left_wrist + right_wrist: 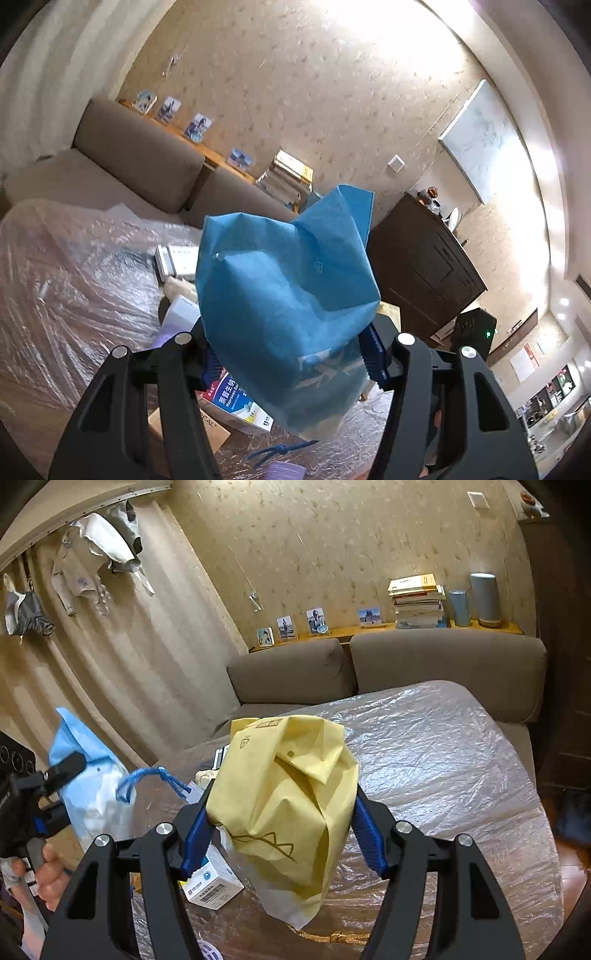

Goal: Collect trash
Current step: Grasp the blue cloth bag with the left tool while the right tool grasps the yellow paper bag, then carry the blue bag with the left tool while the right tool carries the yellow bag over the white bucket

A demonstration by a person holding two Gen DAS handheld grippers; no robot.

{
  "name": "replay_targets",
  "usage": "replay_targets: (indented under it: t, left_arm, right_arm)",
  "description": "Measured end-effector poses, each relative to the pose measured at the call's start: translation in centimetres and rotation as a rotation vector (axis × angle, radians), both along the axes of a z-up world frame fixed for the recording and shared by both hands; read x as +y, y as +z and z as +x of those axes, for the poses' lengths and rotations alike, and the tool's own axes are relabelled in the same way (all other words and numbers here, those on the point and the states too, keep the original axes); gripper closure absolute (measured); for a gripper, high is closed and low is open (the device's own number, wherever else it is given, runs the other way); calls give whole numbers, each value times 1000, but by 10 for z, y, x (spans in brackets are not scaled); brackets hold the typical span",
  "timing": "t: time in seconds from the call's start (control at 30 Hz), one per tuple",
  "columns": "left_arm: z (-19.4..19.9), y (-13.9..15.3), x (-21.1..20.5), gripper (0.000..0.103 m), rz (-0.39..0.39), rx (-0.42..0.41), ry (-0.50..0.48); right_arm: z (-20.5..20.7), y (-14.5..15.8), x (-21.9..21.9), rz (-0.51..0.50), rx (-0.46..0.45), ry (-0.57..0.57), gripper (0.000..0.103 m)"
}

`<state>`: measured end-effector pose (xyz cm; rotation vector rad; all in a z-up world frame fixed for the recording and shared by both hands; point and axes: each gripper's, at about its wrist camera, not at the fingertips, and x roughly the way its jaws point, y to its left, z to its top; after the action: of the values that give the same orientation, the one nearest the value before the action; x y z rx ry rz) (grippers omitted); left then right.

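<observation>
Left claw pinches blue bag; right claw pinches yellow bag. Both look soft, light, crumpled nonwoven, held mid-body clear above the plastic-covered worktop; gripping bunched fabric seems safest. Medicine boxes lie below, sofa beyond.

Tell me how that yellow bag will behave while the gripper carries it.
The yellow bag looks soft and crumpled, so it will probably sag and swing below the right gripper. It seems light. Its cord on the plastic sheet may drag.

"Naproxen" on white medicine box
</observation>
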<state>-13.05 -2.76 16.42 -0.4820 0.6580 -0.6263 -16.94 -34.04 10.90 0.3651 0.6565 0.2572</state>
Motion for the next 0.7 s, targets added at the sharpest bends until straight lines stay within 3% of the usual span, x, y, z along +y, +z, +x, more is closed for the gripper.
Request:
replay_targets:
  t: [0.23,0.43,0.7]
  left_arm:
    - [-33,22,7,43,38,-74,40]
    - [-76,25,17,43,119,-111,66]
    - [-131,14,14,43,242,-112,59]
  right_arm:
    - [-28,17,7,-7,-55,52,37]
    - [-66,38,17,-43,-108,126,37]
    - [-119,37,32,-39,-81,215,37]
